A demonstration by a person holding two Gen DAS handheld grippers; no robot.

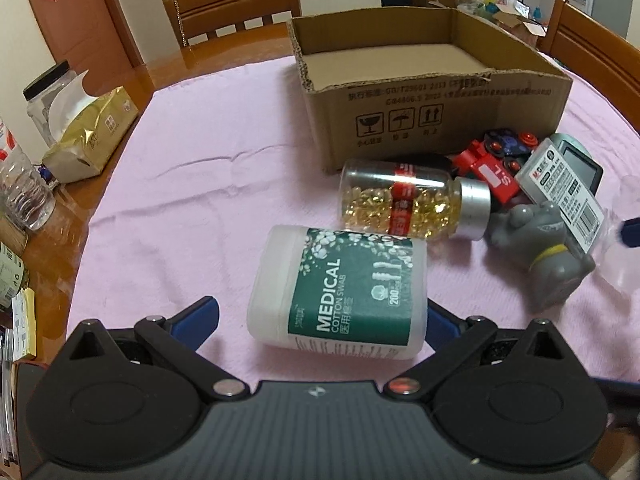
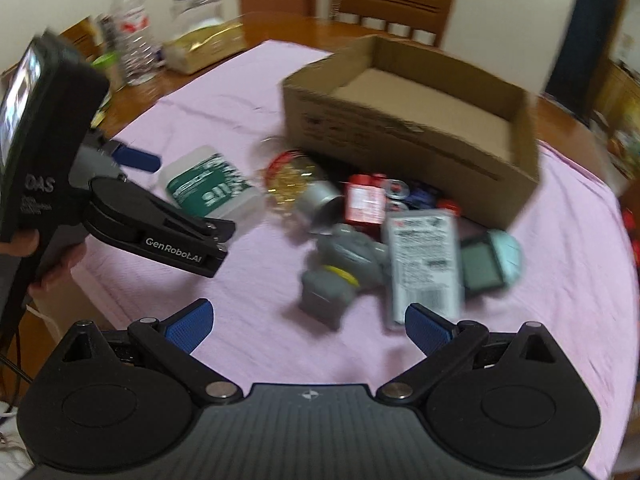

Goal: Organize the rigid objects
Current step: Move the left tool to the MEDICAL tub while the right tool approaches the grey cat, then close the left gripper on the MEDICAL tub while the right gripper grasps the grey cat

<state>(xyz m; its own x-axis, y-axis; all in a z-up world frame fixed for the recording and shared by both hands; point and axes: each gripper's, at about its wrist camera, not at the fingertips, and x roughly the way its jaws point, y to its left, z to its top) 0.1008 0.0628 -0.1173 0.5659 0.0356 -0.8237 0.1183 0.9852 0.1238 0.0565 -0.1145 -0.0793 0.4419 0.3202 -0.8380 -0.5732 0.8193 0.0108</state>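
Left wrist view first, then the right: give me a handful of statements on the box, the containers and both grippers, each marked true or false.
1. The cardboard box already holds the toys. False: its inside shows only bare cardboard.
2. The cotton swab tub lies on its side between the open fingers of the left gripper. True.
3. The capsule bottle stands upright. False: it lies on its side, silver cap toward the grey toy.
4. The right gripper is open and holds nothing. True.
5. The items rest on bare wood. False: they lie on a pink cloth.
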